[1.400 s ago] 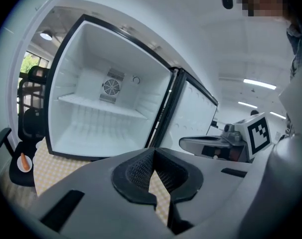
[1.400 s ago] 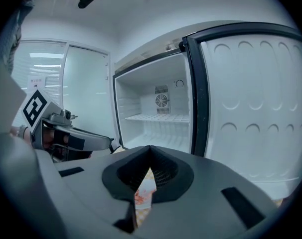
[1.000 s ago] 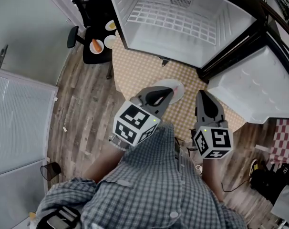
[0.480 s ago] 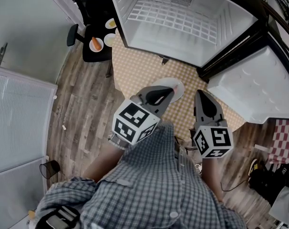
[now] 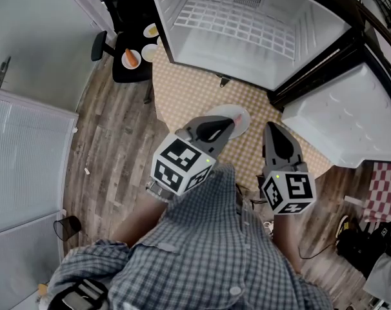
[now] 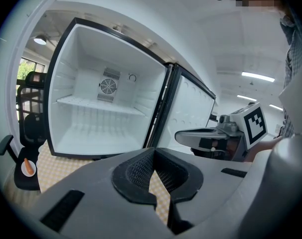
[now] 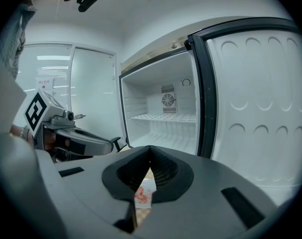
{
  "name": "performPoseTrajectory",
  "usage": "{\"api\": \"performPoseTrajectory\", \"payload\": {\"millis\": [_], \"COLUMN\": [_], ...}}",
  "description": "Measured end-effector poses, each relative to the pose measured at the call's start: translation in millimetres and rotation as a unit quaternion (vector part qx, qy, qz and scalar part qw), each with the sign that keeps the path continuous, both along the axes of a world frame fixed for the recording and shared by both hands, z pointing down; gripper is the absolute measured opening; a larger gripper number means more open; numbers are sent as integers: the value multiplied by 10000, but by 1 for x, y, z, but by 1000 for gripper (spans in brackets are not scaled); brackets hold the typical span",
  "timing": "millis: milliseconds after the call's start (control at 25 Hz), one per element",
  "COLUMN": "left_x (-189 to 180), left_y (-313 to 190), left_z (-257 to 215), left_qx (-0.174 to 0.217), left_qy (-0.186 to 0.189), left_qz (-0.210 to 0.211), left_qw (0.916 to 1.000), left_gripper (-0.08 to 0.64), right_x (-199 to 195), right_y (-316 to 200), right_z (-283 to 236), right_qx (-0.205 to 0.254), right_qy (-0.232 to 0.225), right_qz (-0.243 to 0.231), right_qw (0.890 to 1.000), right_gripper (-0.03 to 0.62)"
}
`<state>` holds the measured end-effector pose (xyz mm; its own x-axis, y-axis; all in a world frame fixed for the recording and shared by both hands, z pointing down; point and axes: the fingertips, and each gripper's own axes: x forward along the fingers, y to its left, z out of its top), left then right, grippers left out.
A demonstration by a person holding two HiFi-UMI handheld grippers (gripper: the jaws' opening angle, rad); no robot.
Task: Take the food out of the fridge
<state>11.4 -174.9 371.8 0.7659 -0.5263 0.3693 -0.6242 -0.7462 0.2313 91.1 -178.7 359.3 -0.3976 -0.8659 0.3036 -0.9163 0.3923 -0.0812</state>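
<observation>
**Head view.** The fridge point(image 5: 253, 70) stands open with its door point(image 5: 337, 118) swung to the right. Its wire shelf point(image 5: 228, 21) carries nothing. A white plate point(image 5: 242, 123) with pink food point(image 5: 237, 117) lies on the checked table point(image 5: 182, 95), toward the near edge, partly covered by the left gripper point(image 5: 222, 126). The right gripper point(image 5: 273, 131) is just beside it. A small plate point(image 5: 130, 59) with an orange piece rests on a black chair seat point(image 5: 128, 75), off the table's left edge.

**Left gripper view.** The left gripper point(image 6: 152, 152) has its jaws fully together and holds nothing. It faces the fridge point(image 6: 81, 138).

**Right gripper view.** The right gripper point(image 7: 150, 149) has its jaws closed and holds nothing. The food point(image 7: 142, 195) shows below them.
</observation>
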Motion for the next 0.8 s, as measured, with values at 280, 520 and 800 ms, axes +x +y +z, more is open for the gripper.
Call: {"api": "performPoseTrajectory", "payload": {"millis": [280, 520, 800], "left_x": [1, 1, 5], "left_y": [0, 0, 1], "left_z": [2, 4, 6], "left_qx": [-18, -49, -90], "left_qy": [-17, -33, -31], "left_qz": [39, 45, 132], "left_qw": [10000, 10000, 9999], "left_gripper": [5, 5, 5], "right_x": [-1, -2, -1], "right_y": [-1, -2, -3], "right_z": [2, 3, 5], "right_qx": [-19, -48, -96], "right_qy": [13, -10, 66], "right_qz": [-25, -49, -4], "right_qw": [10000, 10000, 9999], "right_gripper": [9, 9, 9]}}
